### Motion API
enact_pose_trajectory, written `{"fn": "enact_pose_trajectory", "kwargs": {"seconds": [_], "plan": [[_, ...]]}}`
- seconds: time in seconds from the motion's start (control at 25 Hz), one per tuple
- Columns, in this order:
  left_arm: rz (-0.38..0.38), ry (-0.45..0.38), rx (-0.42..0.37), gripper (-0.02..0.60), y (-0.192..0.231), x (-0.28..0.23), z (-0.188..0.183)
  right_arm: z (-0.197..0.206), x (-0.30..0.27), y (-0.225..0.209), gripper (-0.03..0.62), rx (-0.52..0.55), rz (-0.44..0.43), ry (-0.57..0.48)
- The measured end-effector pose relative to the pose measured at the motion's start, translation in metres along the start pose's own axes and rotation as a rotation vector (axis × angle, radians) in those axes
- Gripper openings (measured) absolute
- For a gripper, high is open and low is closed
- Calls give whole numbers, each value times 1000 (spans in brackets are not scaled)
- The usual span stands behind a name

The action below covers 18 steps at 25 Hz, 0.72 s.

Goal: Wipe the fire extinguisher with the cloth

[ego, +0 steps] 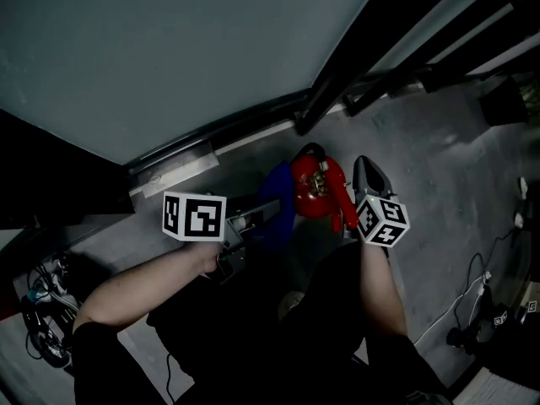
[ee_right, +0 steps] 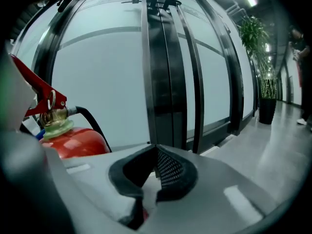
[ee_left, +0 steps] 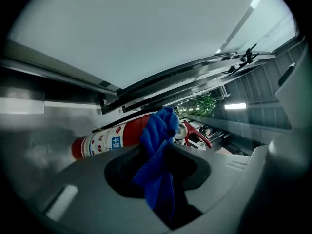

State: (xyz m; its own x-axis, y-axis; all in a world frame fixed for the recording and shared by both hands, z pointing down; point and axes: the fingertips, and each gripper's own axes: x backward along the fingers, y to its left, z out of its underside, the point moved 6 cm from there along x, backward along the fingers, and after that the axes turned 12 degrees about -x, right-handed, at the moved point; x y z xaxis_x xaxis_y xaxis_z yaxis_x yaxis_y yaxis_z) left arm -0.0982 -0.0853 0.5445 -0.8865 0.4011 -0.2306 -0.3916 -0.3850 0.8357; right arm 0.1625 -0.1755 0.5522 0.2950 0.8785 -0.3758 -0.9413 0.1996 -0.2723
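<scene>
2 claws in our hands: the left claw [ee_left: 158,152] grips the blue cloth [ee_left: 157,130] just beside the red fire extinguisher [ee_left: 109,141], which stands upright on the floor [ego: 439,167]; the right claw [ee_right: 156,165], jaws together and empty, is near its handle.

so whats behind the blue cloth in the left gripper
The red fire extinguisher: its labelled body shows left, its handle right. The cloth hides the shoulder between.

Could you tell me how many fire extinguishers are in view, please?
1. The extinguisher stands on the floor by the glass wall, beside the cloth; others may be hidden out of view.
</scene>
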Motion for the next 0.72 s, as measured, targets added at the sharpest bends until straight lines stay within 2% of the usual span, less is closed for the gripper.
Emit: {"fn": "enact_pose_trajectory", "kwargs": {"seconds": [0.16,0.4,0.52,0.72], "plan": [[22,-6,27,126,9,-3,1,2,4,2,3,-37,-3,10],[-8,43,102,126,38,-8,10,12,10,-2,3,-73,33,17],[-3,65,124,126,52,-13,14,10,15,-1,3,-115,33,3],[-19,89,164,126,82,-21,32,9,24,2,3,-123,25,-13]]}}
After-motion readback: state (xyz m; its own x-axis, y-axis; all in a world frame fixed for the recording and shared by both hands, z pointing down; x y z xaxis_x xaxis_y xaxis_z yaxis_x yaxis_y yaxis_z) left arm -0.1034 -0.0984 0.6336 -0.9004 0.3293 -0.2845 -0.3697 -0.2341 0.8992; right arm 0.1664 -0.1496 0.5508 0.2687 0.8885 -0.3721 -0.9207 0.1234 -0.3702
